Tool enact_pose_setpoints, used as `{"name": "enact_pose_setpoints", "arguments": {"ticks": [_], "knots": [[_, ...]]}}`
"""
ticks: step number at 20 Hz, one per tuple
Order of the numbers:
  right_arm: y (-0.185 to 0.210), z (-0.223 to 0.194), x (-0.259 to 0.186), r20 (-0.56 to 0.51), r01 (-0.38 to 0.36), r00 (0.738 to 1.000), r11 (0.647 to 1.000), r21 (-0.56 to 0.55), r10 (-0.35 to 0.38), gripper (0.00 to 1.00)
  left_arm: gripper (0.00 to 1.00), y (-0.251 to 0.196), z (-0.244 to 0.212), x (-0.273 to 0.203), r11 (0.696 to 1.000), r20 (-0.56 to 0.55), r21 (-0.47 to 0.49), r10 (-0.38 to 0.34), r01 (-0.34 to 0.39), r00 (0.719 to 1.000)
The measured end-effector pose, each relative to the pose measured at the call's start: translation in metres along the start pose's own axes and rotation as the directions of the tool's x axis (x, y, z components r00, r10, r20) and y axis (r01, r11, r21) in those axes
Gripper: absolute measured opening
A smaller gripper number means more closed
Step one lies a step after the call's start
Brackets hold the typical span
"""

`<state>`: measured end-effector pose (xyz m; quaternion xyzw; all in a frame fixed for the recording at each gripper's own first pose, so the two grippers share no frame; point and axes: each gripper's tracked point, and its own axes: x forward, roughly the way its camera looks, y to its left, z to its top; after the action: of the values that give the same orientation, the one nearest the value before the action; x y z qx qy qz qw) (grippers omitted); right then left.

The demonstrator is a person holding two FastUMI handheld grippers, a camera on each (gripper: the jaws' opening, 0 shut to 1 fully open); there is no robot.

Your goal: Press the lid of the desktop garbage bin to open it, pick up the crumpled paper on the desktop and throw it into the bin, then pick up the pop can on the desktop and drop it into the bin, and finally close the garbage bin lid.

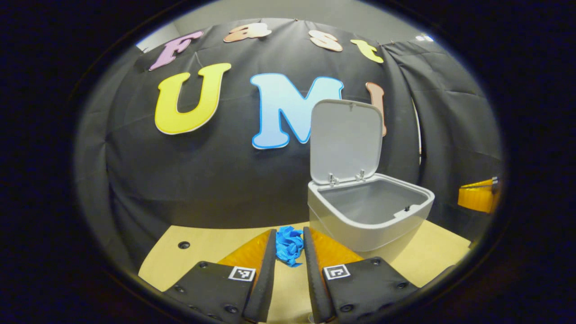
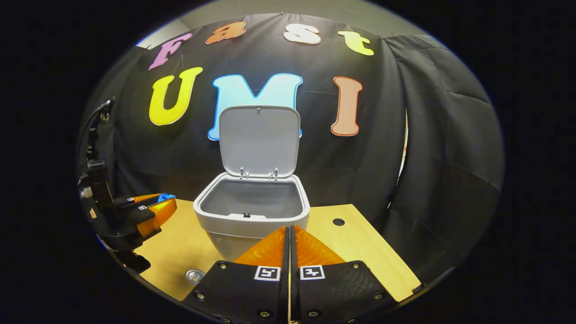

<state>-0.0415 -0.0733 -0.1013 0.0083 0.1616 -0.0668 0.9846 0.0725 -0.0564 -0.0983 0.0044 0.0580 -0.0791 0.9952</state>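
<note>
The white desktop bin [image 1: 360, 229] stands on the wooden table with its lid [image 1: 346, 139] swung upright and its inside bare. My left gripper [image 1: 289, 232] is shut on the blue crumpled paper [image 1: 289, 246], just left of the bin and nearer to me. In the right gripper view the same bin [image 2: 252, 225] and lid [image 2: 260, 139] sit straight ahead, and the left gripper [image 2: 164, 203] holds the paper [image 2: 166, 196] at the bin's left. My right gripper [image 2: 289, 234] is shut on nothing, in front of the bin. A round silvery top [image 2: 195, 275], probably the pop can, lies low beside it.
The light wooden table [image 2: 360, 252] has dark round holes [image 2: 338, 222] and ends close behind the bin at the black cloth wall. The right gripper [image 1: 470, 196] shows at the far right of the left gripper view, beyond the bin.
</note>
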Motion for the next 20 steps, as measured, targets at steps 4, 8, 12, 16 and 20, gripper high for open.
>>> {"name": "enact_pose_setpoints", "arguments": {"ticks": [4,8,12,16,20], "knots": [[-0.008,-0.005,-0.002,-0.009,0.024,1.0,1.0,0.011,-0.024,0.02,0.41,-0.024,0.021,0.005,0.999,0.046,0.031,-0.045,0.044,0.998],[-0.021,-0.009,-0.007,-0.017,0.059,0.998,0.998,0.025,-0.059,0.02,0.43,-0.051,0.038,0.009,0.993,0.089,0.071,-0.101,0.094,0.991],[-0.039,-0.016,-0.013,-0.031,0.107,0.994,0.993,0.039,-0.106,0.02,0.43,-0.073,0.045,0.017,0.985,0.103,0.102,-0.151,0.14,0.983],[-0.054,-0.022,-0.018,-0.047,0.149,0.988,0.987,0.053,-0.146,0.02,0.42,-0.088,0.044,0.025,0.978,0.105,0.118,-0.185,0.172,0.977],[-0.063,-0.026,-0.021,-0.058,0.177,0.983,0.983,0.056,-0.173,0.02,0.42,-0.098,0.039,0.034,0.974,0.095,0.117,-0.205,0.193,0.974]]}}
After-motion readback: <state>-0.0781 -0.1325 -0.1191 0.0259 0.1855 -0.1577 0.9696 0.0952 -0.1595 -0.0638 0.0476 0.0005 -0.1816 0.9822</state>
